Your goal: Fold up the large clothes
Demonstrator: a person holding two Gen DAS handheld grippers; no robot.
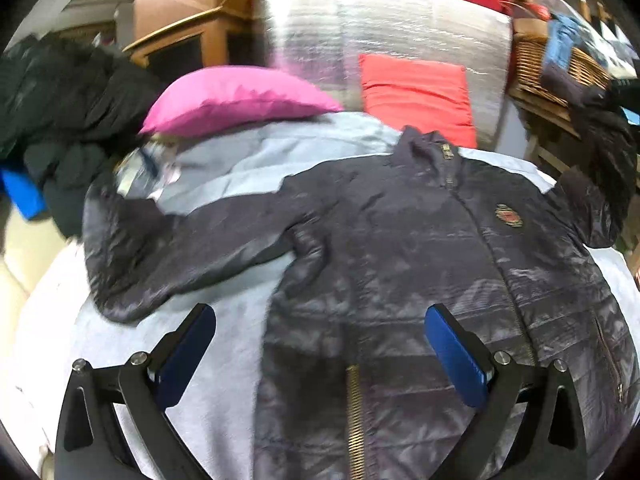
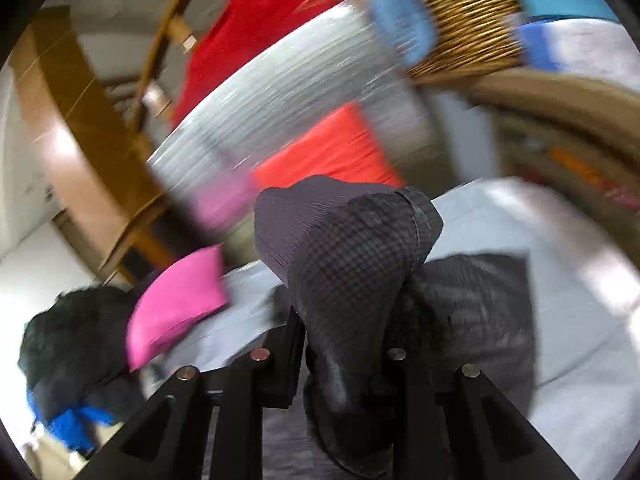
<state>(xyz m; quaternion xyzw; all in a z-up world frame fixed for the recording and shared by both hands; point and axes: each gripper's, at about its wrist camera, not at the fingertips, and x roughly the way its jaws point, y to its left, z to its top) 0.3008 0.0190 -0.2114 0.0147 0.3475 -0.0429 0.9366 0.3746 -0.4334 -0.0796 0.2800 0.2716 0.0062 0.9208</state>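
- Dark quilted jacket [image 1: 400, 264] lies front up on a pale blue sheet [image 1: 224, 344], filling the centre and right of the left wrist view; its zip is closed to the collar, a round badge [image 1: 509, 215] sits on the chest, and one sleeve [image 1: 168, 248] stretches out to the left.
- Left gripper [image 1: 320, 356] hangs over the jacket's lower part at the bottom of the frame, its blue-padded fingers [image 1: 456, 356] wide apart with nothing between them.
- Right gripper [image 2: 340, 372], low in the centre of its own blurred view, has its fingers pinched on a bunched fold of the dark jacket [image 2: 352, 256], probably a sleeve, lifted off the sheet [image 2: 568, 320].
- Pink cushion [image 1: 236, 100] lies at the upper left, a red-orange cushion [image 1: 416, 96] at the upper centre, and a wicker basket [image 1: 560, 64] at the upper right.
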